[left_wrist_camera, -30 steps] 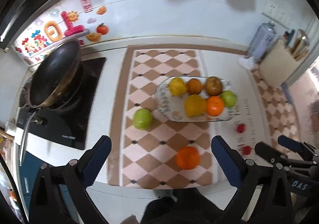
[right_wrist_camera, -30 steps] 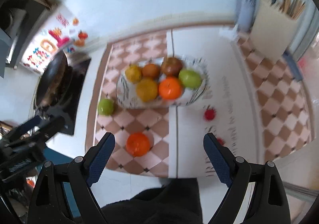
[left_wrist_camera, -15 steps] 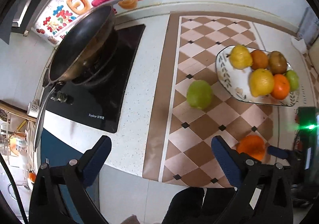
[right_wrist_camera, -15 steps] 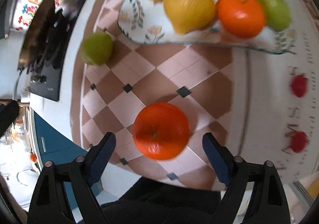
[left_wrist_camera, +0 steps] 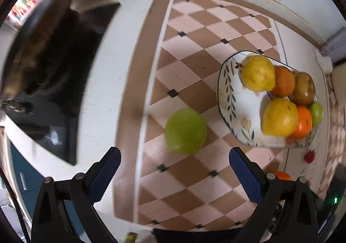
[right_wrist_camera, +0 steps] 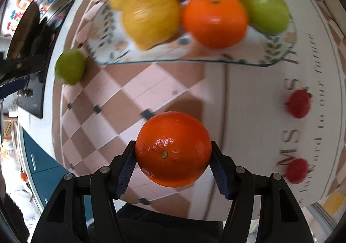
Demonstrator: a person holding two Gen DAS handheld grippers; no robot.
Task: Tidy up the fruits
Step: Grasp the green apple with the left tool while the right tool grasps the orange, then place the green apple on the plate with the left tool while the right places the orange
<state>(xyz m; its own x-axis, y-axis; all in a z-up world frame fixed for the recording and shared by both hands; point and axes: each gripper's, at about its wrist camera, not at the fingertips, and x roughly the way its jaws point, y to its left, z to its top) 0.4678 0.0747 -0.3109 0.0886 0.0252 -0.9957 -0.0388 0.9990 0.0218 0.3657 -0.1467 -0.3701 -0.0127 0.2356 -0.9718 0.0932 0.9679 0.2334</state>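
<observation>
Here our right gripper is clamped on the loose orange, both pads against its sides, near the counter's front edge. Our left gripper is spread wide, holding nothing, just short of the green fruit lying beside the plate's left rim. The orange seems barely lifted, though blur makes that uncertain. We should raise it clear of the rim, then set it into the plate's bare left part.

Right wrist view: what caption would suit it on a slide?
Right claw shut on an orange, below a plate of fruit; one green fruit lies loose.
</observation>
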